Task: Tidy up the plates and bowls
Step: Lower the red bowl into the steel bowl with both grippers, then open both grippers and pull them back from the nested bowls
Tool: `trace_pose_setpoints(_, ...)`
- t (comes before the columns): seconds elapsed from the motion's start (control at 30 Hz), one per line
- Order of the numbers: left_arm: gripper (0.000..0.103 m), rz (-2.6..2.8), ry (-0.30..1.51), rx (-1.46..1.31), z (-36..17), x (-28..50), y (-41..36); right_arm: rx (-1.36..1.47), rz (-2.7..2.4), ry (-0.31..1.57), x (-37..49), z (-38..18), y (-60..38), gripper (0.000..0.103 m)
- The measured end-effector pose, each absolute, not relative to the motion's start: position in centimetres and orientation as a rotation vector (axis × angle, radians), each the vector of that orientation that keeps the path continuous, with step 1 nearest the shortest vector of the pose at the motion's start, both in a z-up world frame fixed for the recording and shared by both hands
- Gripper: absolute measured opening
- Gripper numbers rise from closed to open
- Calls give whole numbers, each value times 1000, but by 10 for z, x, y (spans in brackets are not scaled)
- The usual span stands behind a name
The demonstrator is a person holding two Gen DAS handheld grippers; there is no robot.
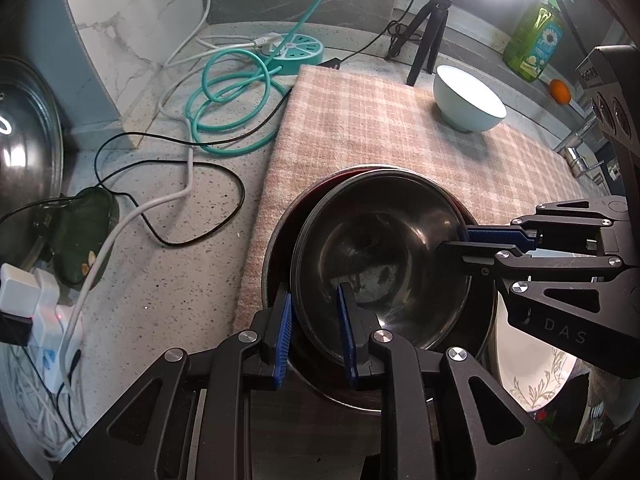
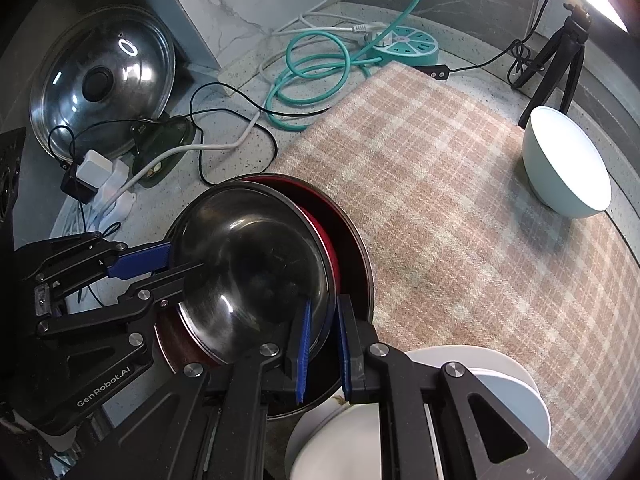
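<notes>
A steel bowl (image 1: 380, 256) (image 2: 248, 264) lies tilted inside a larger red-lined bowl (image 1: 276, 240) (image 2: 348, 240) on the plaid cloth (image 1: 360, 120) (image 2: 460, 200). My left gripper (image 1: 314, 292) (image 2: 186, 258) straddles the steel bowl's near rim in the left wrist view, one blue pad inside and one outside, shut on it. On the opposite rim, my right gripper (image 1: 452, 240) (image 2: 325, 302) is shut the same way. A mint bowl (image 1: 468, 104) (image 2: 568, 164) stands upright at the cloth's far right. White plates (image 1: 536, 380) (image 2: 480, 380) sit stacked beside the red-lined bowl.
On the speckled counter left of the cloth lie looped cables, a teal round power strip (image 1: 296, 48) (image 2: 408, 44), a glass pot lid (image 1: 24, 140) (image 2: 100, 84) and a green dish (image 1: 84, 236) (image 2: 164, 144). A small tripod (image 1: 432, 32) (image 2: 560, 60) and a soap bottle (image 1: 534, 44) stand at the back.
</notes>
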State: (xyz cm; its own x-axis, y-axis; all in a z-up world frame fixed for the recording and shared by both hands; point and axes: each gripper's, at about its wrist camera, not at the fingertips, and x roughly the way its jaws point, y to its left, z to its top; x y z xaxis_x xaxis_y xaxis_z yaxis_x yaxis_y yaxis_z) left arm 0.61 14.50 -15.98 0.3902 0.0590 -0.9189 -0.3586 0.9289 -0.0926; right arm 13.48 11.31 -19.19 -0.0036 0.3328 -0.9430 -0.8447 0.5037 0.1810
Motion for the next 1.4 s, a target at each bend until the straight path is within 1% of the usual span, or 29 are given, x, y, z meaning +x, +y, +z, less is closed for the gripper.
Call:
trace_pose_setpoints(0.57, 20, 265, 1145, -304, -157, 4, 145, -459, 992, 1266, 135, -187, 104, 15)
trace_pose_setpoints(0.73, 20, 263, 1147, -305, -156, 3, 145, -450, 994, 1270, 133, -186, 103, 18)
trace_pose_setpoints(0.9, 20, 258, 1144, -338, -156, 2, 149, -427, 998, 1289, 131, -186, 101, 23)
trace_pose_setpoints(1.2, 20, 253, 1128, -343, -153, 3, 151, -396, 1013, 1331, 125, -185, 92, 23)
trace_pose_setpoints(1.4, 20, 249, 1082, -351, -139, 2, 154, -341, 1012, 1278, 127, -166, 77, 23)
